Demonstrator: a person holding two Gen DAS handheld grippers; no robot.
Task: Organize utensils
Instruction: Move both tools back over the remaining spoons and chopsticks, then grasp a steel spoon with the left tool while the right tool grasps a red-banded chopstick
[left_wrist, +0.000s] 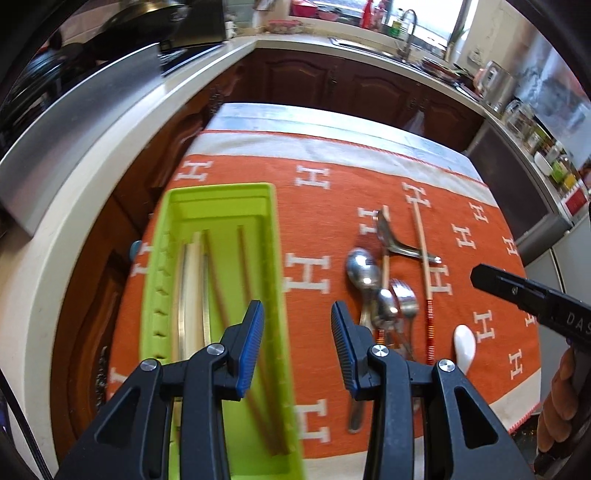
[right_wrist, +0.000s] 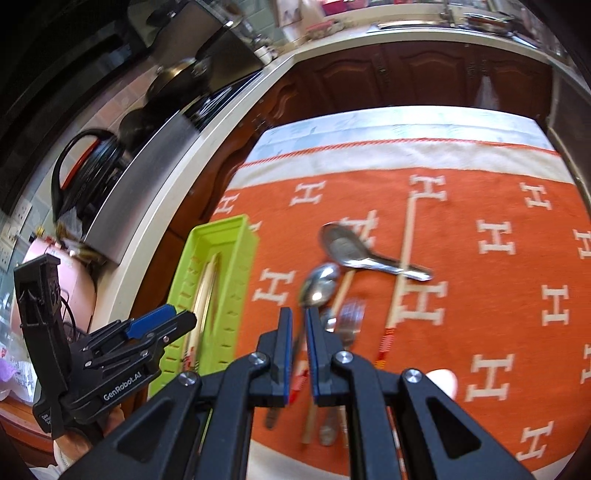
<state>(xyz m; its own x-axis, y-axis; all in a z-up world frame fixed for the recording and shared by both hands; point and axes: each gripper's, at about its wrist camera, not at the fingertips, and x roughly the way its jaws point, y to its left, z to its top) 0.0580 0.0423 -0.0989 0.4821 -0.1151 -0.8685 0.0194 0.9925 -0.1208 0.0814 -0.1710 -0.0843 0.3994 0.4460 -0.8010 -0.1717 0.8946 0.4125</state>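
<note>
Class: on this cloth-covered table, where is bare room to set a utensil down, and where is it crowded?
Bare: the orange cloth strip between the green tray and the spoon pile; also beyond the long chopstick, towards the right edge. Crowded: the overlapping spoons, fork and chopsticks.

The left gripper (left_wrist: 297, 343) points steeply downward, its blue-padded jaws parted with nothing between them. The right gripper (right_wrist: 300, 354) angles down too, jaws nearly closed and empty.

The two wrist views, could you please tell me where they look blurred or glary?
Left wrist view: the lime-green plastic tray smears with motion blur near the bottom edge; bright glints sit on the steel spoon bowls. Right wrist view: the metal fork is smeared; the white-lettered orange cloth stays readable.
</note>
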